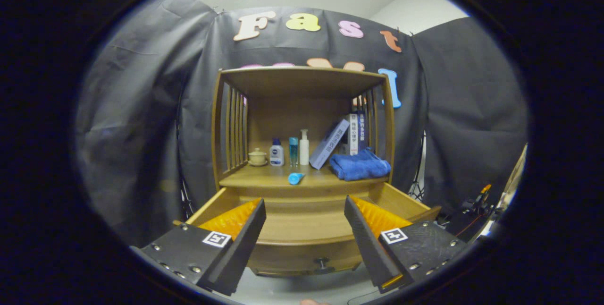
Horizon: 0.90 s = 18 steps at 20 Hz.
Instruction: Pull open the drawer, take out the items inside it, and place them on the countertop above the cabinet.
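The gripper (pixel 305 210) had its two fingers spread wide apart, with nothing held between them. Between the fingers and a bit below sat the smooth wooden drawer (pixel 302 229), pulled open, with a small round dark knob (pixel 322 263) on its front. The part of its inside that showed looked bare. Just beyond the fingers was the flat wooden countertop (pixel 264 178) of the slatted cabinet (pixel 302 125). A small blue tube (pixel 296 178) lay on its side near the countertop's front edge. Further back stood a little round lidded cup (pixel 257 156), three small bottles (pixel 291 151), leaning books (pixel 340 139) and a soft folded blue towel (pixel 359 165).
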Available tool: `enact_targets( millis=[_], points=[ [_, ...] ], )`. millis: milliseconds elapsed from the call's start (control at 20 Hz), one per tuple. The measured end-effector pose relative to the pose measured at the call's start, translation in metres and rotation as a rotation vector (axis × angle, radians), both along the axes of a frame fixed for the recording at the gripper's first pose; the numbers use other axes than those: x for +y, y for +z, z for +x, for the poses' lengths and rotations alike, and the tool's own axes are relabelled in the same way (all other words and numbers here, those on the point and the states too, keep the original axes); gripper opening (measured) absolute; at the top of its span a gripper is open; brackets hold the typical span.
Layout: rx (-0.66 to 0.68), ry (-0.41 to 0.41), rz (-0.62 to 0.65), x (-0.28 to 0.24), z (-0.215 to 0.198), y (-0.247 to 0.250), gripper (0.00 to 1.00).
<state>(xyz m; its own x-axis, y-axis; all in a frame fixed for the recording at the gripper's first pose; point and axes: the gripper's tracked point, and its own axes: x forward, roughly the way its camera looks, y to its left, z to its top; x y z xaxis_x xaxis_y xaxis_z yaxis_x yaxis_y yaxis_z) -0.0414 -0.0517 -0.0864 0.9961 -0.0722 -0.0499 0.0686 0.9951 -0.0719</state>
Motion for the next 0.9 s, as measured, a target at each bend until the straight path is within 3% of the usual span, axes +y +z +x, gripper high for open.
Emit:
enact_targets(
  millis=[550,700,900],
  points=[
    [0.102,-0.041,-0.012,-0.027,0.016,-0.092,1.0],
    [0.075,0.069,0.027,-0.006,0.019,-0.094,0.99],
    [0.003,0.069,0.044,-0.003,0.021,-0.089,0.98]
  ],
)
